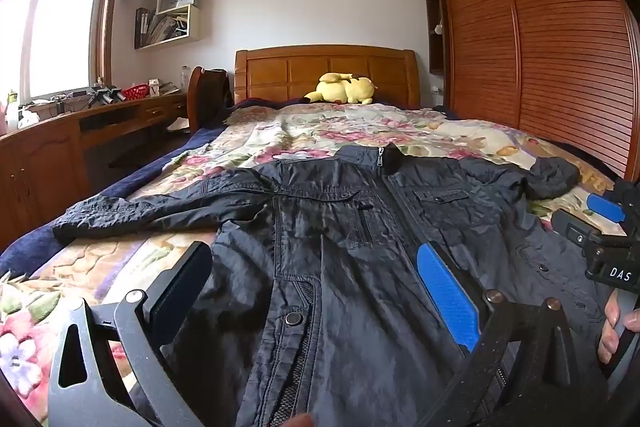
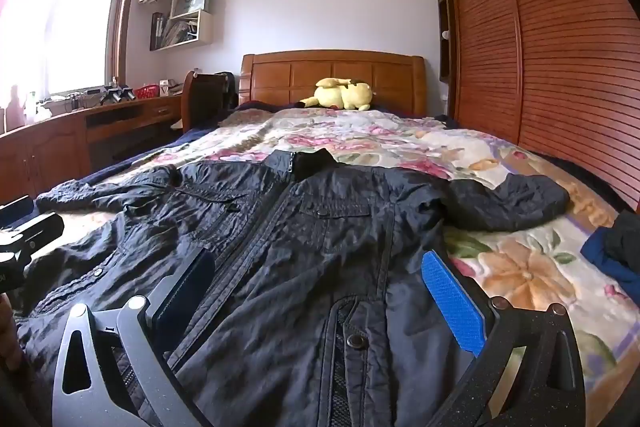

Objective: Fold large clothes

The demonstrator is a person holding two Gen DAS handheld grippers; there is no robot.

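Both tools released above the jacket, nothing folded yet.

Your left tool (image 1: 316, 275) and right tool (image 2: 320, 279) hover spread wide over the dark, crinkled nylon zip jacket (image 1: 360, 227), lying front-up on the floral quilted bed (image 2: 520, 267). The far sleeve (image 2: 512, 203) is bunched; fold now and you'll likely trap it, and slick fabric may slip.

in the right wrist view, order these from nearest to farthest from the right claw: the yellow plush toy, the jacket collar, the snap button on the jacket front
1. Snap button, between the right claw's open fingers.
2. Jacket collar, mid-bed, centre.
3. Yellow plush toy, far end, by the headboard.
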